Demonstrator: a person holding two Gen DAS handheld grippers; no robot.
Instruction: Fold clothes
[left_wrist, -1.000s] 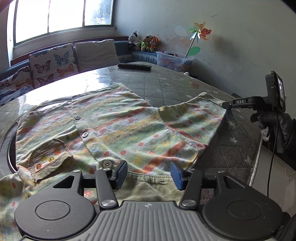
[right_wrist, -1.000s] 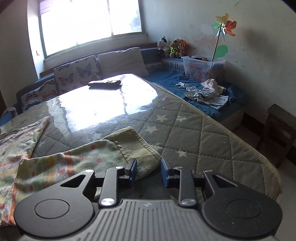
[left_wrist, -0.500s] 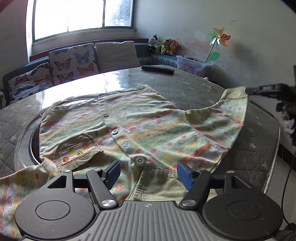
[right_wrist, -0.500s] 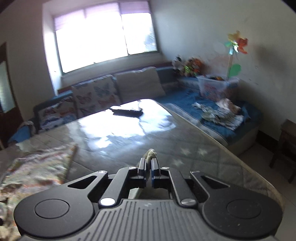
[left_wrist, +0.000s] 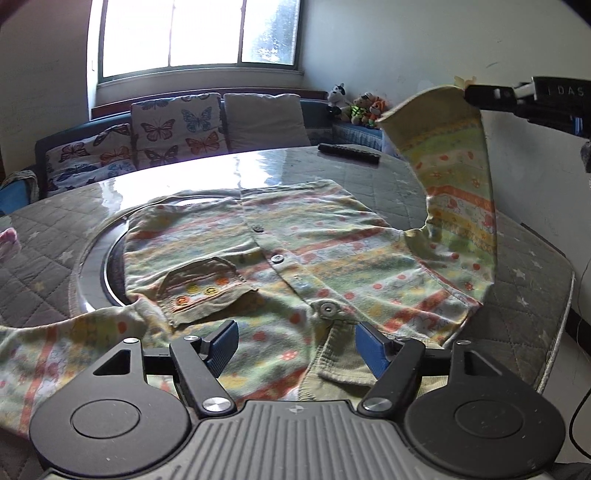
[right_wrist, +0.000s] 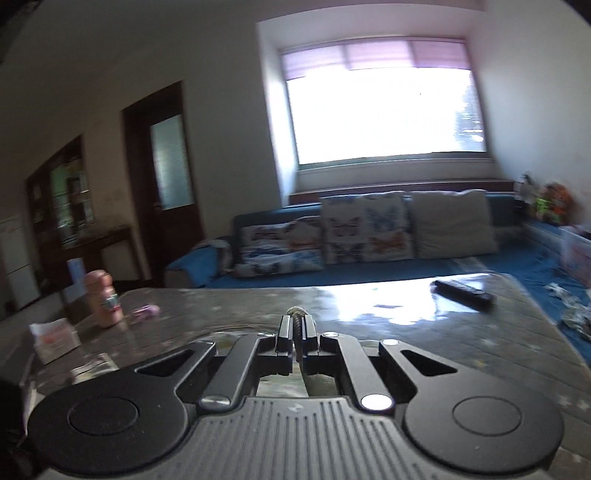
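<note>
From the left wrist camera, a striped, dotted shirt (left_wrist: 303, 258) lies spread on a round table (left_wrist: 517, 295) covered with a quilted grey cloth; its buttoned front faces up, with a pocket (left_wrist: 203, 290) on its left part and a ribbed collar nearest the camera; the left gripper (left_wrist: 297, 345) hovers just over that collar with its blue fingers (left_wrist: 223, 345) set wide and nothing pinched between them; at the right, one sleeve (left_wrist: 454, 177) is lifted clear of the table, its ribbed cuff clamped in the right gripper (left_wrist: 469, 90), which comes in from the upper right edge; a dark remote (left_wrist: 349, 153) lies on the far side of the table; behind it stands a sofa (left_wrist: 184, 129) with butterfly cushions under a bright window, and soft toys (left_wrist: 356, 107) sit at its right end.

From the right wrist camera, which is blurred, the right gripper (right_wrist: 295, 332) has its fingers (right_wrist: 284, 332) closed tight on a bit of ribbed cuff (right_wrist: 297, 313) that pokes out past the tips; beyond lie the table (right_wrist: 406, 332) with the remote (right_wrist: 463, 293) far right, a pink bottle (right_wrist: 105, 304) far left, and the sofa (right_wrist: 369, 236).
</note>
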